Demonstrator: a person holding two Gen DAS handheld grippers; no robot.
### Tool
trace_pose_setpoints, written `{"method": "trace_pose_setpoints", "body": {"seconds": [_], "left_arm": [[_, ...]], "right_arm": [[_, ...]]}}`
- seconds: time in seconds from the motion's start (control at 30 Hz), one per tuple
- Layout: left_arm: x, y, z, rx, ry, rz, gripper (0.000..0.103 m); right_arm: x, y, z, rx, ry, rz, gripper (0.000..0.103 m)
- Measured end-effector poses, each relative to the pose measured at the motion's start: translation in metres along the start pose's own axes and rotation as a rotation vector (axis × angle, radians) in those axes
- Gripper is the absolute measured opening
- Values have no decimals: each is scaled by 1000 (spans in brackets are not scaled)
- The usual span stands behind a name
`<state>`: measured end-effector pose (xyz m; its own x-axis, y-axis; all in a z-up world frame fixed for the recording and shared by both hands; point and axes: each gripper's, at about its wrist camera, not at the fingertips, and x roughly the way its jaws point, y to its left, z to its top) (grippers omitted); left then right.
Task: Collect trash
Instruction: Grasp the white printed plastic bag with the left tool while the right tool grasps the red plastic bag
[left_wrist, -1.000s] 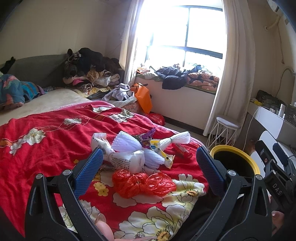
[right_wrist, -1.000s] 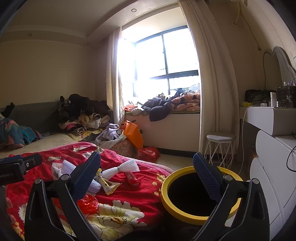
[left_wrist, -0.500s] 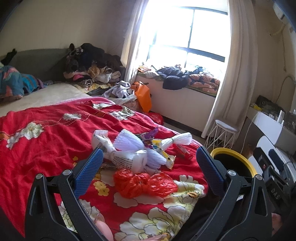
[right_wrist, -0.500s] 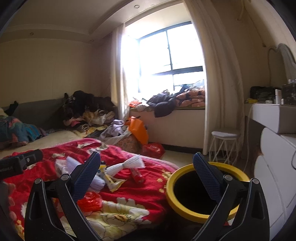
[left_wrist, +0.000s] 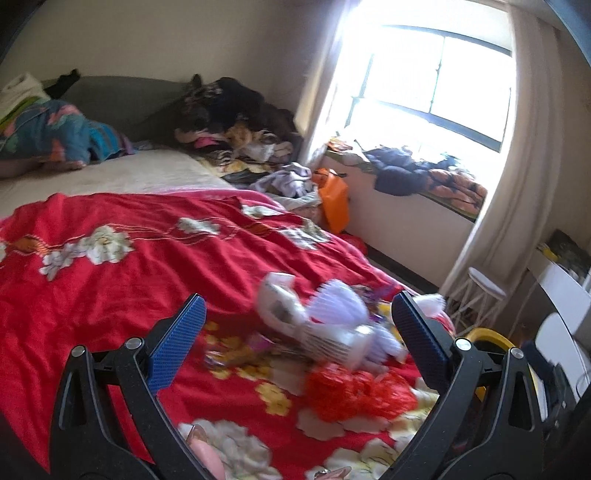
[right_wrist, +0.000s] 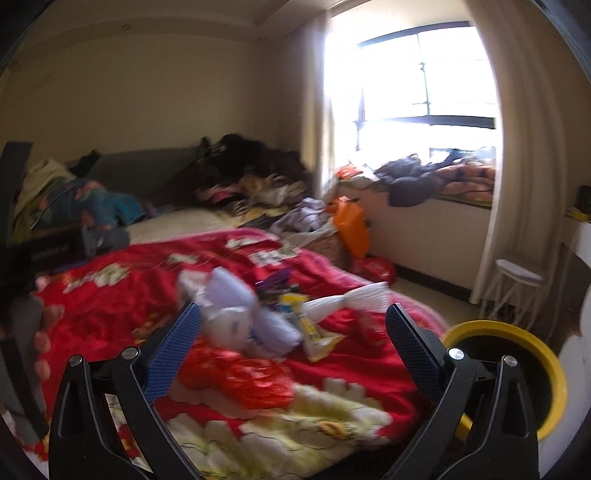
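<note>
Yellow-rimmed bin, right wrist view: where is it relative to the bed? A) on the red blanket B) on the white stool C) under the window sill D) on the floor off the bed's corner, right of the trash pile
D: the yellow-rimmed bin stands on the floor just past the red blanket's corner, right of the trash pile, with both grippers open and empty.

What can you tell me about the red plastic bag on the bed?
The red plastic bag is thin, crinkled, glossy film, scrunched into a long lump that seems pinched in the middle. It lies loose on the red floral bedspread, near the bed's foot, just in front of the white and lilac wrappers. Motion blur hides finer detail. Neither tongs touch it; it sits between the open fingers in both views.
</note>
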<state>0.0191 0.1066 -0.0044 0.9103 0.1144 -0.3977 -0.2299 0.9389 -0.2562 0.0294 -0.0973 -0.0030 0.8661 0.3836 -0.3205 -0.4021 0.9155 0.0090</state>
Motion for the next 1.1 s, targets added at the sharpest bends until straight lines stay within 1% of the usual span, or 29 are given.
{"method": "trace_pose_setpoints", "body": {"seconds": [0.13,0.23,0.27,0.4,0.43,0.5,0.53,0.57,0.6,0.67,0.73,0.77,0.8,0.83,0.87,0.9,0.93,0.97,1.0,1.1], "left_arm": [[10,24,11,-23,-1,53,93],[24,41,17,-41,15,70,93],[30,44,19,-41,25,76,93],[60,53,21,-37,102,68,93],[70,54,21,-38,130,59,93],[86,55,20,-47,174,37,93],[100,56,19,-63,216,24,93],[107,56,18,-70,238,13,93],[119,56,17,-77,273,-2,93],[134,54,13,-73,306,0,93],[147,54,11,-78,330,-3,92],[154,55,9,-92,347,-8,91],[161,57,7,-121,371,-19,88],[167,58,5,-144,387,-33,84],[170,59,5,-157,397,-43,83],[174,60,3,-175,408,-54,80],[176,60,3,-184,414,-63,77],[178,60,2,-193,421,-78,74],[180,58,1,-195,429,-89,73],[186,54,-3,-211,457,-105,63]], "right_arm": [[20,17,-1,-18,62,78,97],[37,25,-4,-34,114,116,97],[44,28,-6,-50,149,138,97],[71,41,-17,-119,256,182,97],[79,44,-21,-143,290,193,97],[86,45,-28,-158,324,202,97],[92,46,-31,-163,344,211,97],[98,47,-34,-176,374,212,97],[102,49,-38,-186,390,208,97],[110,51,-44,-204,428,199,97],[114,50,-48,-196,443,212,96],[118,49,-50,-194,455,217,94],[120,49,-52,-189,466,226,84],[122,48,-55,-183,485,241,80],[124,48,-56,-179,498,250,74],[125,48,-58,-173,510,262,66],[125,47,-60,-169,516,270,62],[124,47,-62,-164,518,274,56],[123,47,-63,-160,521,278,47],[120,43,-63,-139,523,291,33]]}}
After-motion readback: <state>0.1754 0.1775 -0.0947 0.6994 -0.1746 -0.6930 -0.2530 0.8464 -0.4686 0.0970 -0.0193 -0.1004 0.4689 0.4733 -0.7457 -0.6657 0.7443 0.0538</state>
